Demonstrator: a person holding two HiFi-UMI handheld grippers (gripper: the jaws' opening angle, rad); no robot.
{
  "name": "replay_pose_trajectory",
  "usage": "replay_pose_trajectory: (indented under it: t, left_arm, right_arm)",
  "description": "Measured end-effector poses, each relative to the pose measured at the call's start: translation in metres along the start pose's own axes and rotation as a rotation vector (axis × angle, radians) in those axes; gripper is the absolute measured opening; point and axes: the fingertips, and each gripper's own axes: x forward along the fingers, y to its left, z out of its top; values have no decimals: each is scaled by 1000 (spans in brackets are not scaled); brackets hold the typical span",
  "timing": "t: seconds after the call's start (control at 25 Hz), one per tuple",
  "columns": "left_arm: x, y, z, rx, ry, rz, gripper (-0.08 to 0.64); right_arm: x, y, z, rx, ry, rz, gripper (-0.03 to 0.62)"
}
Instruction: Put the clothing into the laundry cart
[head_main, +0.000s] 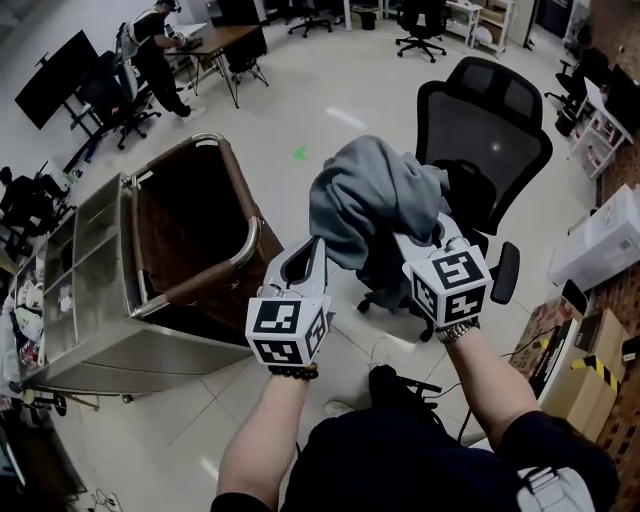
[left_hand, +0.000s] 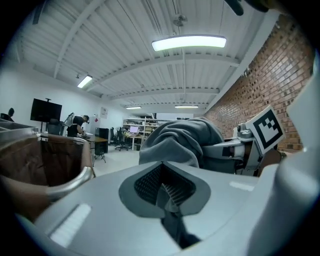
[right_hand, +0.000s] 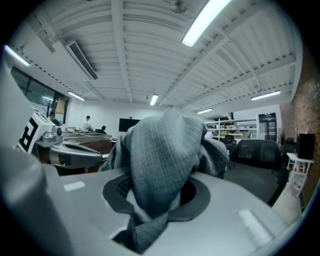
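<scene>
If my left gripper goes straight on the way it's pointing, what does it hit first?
Most likely the gray clothing, bunched just past the tips of the left gripper and clamped in the right gripper. It may already touch it; depth is unclear. The laundry cart sits off to the side.

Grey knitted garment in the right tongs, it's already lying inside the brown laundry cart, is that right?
No, it is not inside. The grey knitted garment, pinched in the right tongs, hangs in the air beside the brown laundry cart, by the black mesh office chair. The head view shows it.
</scene>
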Motion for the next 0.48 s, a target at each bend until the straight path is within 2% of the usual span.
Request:
replay_pose_trajectory:
  t: [0.32,0.48]
  left_arm:
    - [-91,8,40,21,-61,144,2]
    - [-120,1,56,38,-89,208,2]
  right_arm:
    - [-32,84,62,-38,-100,166,110]
    - [-48,109,86,-57,-142,241,112]
